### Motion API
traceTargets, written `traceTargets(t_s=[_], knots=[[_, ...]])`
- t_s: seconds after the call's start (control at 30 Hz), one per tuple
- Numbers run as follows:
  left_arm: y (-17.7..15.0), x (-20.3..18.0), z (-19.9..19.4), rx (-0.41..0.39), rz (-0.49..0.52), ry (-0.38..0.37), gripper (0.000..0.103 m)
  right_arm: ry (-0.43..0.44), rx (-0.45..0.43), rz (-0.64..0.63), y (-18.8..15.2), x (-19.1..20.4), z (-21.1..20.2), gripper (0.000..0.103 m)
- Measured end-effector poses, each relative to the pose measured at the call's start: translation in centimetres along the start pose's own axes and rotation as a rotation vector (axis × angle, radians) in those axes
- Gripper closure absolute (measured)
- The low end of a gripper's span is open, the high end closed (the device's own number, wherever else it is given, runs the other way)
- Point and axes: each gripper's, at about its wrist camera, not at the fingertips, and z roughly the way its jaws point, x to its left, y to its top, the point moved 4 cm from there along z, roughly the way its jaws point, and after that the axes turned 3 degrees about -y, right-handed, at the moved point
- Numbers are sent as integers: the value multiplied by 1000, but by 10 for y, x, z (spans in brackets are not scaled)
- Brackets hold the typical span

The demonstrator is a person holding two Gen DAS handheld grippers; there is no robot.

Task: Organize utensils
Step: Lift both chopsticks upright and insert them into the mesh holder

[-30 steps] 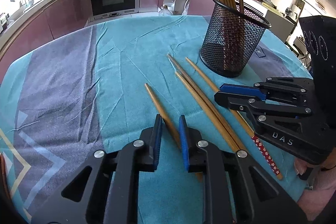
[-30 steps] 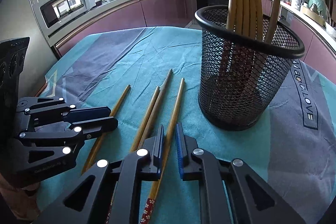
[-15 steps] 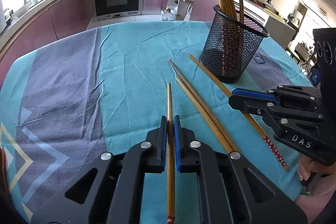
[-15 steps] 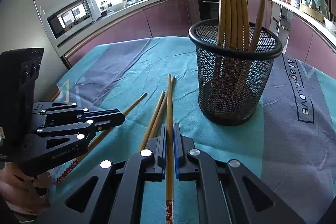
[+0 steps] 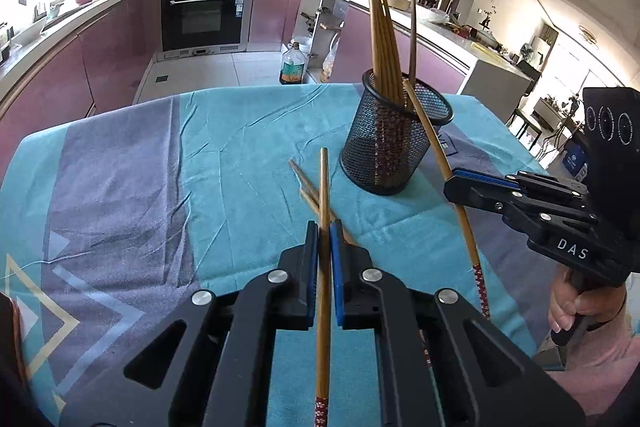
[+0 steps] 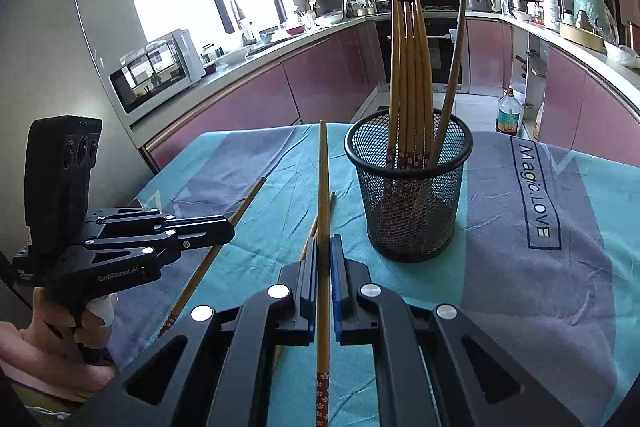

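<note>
Left gripper [image 5: 324,239] is clamping one chopstick [image 5: 323,195]; right gripper [image 6: 324,251] is clamping another chopstick [image 6: 322,187], both lifted above the tablecloth [image 5: 248,163]. Two more chopsticks [image 5: 310,193] are lying partly hidden behind the left fingers, near the mesh holder [image 6: 408,203], which is holding several upright.

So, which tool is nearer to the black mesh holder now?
Right. The right tool is just beside the mesh holder, its chopstick reaching the rim; the left tool is farther back.
</note>
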Motion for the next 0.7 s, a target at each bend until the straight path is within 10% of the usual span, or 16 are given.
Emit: traceTargets(t_s=[0.7], knots=[[51, -14, -82, -208, -16, -170, 96, 27, -186, 11, 42, -8, -56, 98]])
